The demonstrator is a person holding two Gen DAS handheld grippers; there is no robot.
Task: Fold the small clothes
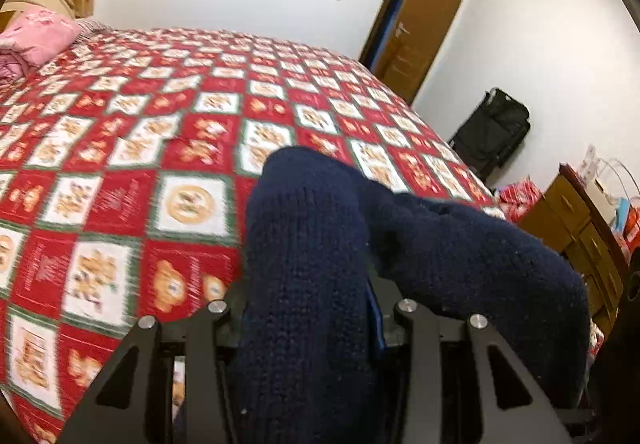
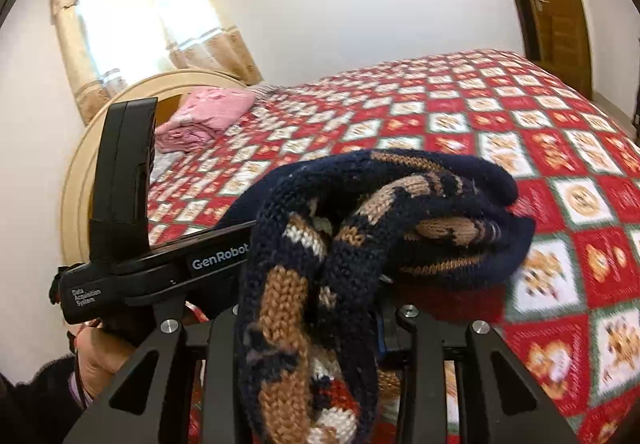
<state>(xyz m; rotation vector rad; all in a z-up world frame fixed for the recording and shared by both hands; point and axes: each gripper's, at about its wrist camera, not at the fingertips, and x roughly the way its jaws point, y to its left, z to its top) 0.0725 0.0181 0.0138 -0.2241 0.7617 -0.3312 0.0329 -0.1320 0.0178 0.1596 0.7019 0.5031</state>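
Navy knit sweater (image 1: 308, 284) drapes both tools above red quilt (image 1: 120, 164).

Chunky navy knit sweater (image 1: 308, 264) – rough wool, matt black plastic gripper frame (image 2: 132, 264), printed cloth bedspread (image 1: 120, 148)

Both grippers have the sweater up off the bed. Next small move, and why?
Probably lower it onto the bedspread and spread it flat. The sweater is bunched and draped over both the right gripper and the left gripper, held above the bed, so no edge lies straight enough to fold yet. The bed in front of both looks open.
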